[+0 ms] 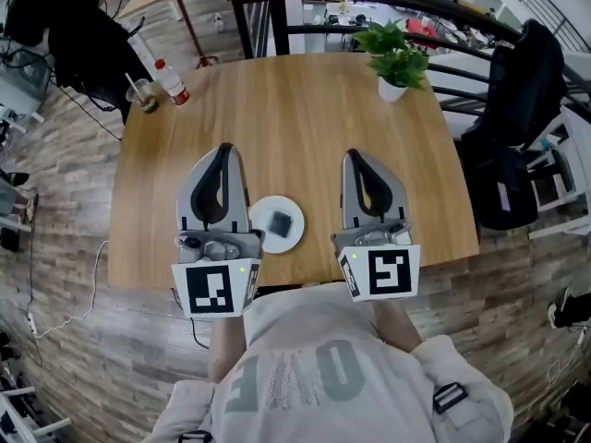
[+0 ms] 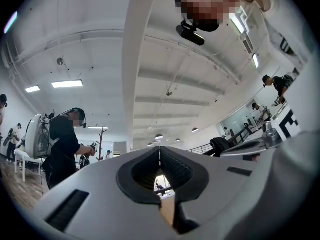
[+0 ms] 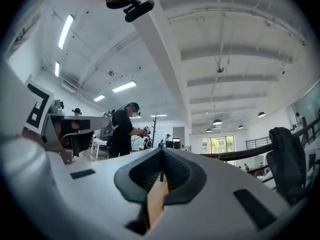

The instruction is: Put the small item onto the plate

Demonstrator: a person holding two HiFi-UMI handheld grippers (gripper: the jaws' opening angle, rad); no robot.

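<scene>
Plainly, the item (image 1: 282, 221), a small dark square, was seen lying flat on the plate (image 1: 261, 210), about at its middle. The white plate was set on the bench (image 1: 295, 118) close to the near edge, between the two tools and nearer the left one. In the head view the plate's left rim was overlapped by that tool's body; whether the two touched could not be told.

The left hand-held gripper (image 1: 224, 148) was held over the bench with its tips pointed away from the person. In the left gripper view its jaws were shown pressed together at the tip, with nothing caught between them. The right hand-held gripper (image 1: 355, 155) was held alongside, well apart from the plate, pointed the same way. In the right gripper view its jaws were likewise found fully closed and empty. Neither tool was in contact with the item.

A plant (image 1: 395, 63) in a white pot was placed at the far right corner of the bench. A bottle (image 1: 171, 81) with a red cap and a cup (image 1: 143, 95) with a straw were stood just beside each other at the far left corner. In both gripper views a ceiling with strip lights was shown, and a person (image 3: 122, 129) in black was seen standing farther back in the room.
</scene>
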